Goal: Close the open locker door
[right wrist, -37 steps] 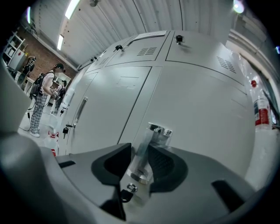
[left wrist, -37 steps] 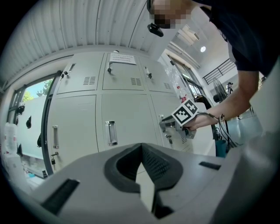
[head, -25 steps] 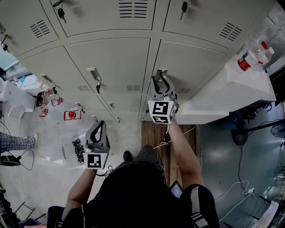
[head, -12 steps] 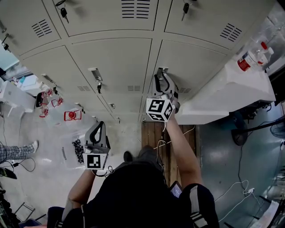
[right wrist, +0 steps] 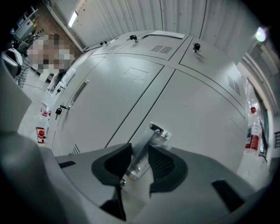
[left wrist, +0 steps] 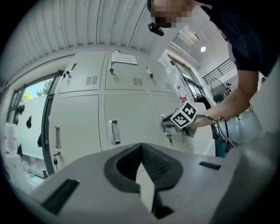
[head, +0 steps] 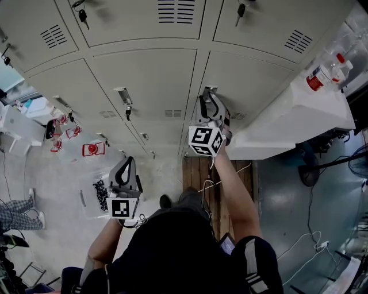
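Note:
The grey locker door [head: 253,80] in the middle row lies about flush with the doors beside it. Its metal handle [head: 208,91] sits at the door's left edge. My right gripper [head: 208,95] is shut on that handle; in the right gripper view the handle [right wrist: 146,144] runs between the two dark pads of the right gripper [right wrist: 139,154]. My left gripper [head: 130,161] hangs back from the lockers, lower left, shut on nothing. In the left gripper view the left gripper [left wrist: 141,146] has its tips together, and the right gripper [left wrist: 164,123] shows at the handle.
A white ledge [head: 299,115] with a red-labelled bottle [head: 322,74] juts out right of the door. Keys [head: 80,17] hang in other locks. Red items [head: 92,149] and a clear tray lie on the floor at left. A person's legs [head: 17,215] are at far left.
My right gripper has rolled a little on the handle, its marker cube turning. The left gripper has kept still. The person at far left has moved down the picture.

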Demonstrator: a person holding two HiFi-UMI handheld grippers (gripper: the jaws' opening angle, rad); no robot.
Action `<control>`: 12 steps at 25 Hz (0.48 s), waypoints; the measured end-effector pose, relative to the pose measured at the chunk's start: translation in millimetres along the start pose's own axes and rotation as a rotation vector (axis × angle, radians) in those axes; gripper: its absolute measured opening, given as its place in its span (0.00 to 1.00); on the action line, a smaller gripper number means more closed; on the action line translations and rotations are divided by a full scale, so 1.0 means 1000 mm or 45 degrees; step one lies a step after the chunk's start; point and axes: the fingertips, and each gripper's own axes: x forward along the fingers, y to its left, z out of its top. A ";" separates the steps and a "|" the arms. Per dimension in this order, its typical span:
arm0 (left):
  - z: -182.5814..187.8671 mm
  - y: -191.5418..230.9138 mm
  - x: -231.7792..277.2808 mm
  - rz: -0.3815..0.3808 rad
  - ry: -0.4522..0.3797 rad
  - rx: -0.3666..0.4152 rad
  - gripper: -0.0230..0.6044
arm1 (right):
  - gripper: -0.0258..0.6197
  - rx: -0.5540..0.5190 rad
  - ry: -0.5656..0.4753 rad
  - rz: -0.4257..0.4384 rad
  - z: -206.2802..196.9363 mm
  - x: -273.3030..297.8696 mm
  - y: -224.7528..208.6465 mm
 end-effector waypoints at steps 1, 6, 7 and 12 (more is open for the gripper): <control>0.000 0.000 0.000 -0.002 -0.002 0.002 0.04 | 0.24 0.005 -0.002 0.003 0.000 0.000 0.000; -0.001 -0.001 0.002 -0.013 0.002 0.012 0.04 | 0.25 0.029 -0.006 0.022 0.000 -0.002 0.002; 0.000 -0.001 0.002 -0.014 0.000 0.015 0.04 | 0.25 0.031 -0.008 0.024 0.000 -0.003 0.003; 0.000 -0.002 0.003 -0.017 0.001 0.020 0.04 | 0.25 0.074 -0.021 0.041 0.001 -0.009 0.003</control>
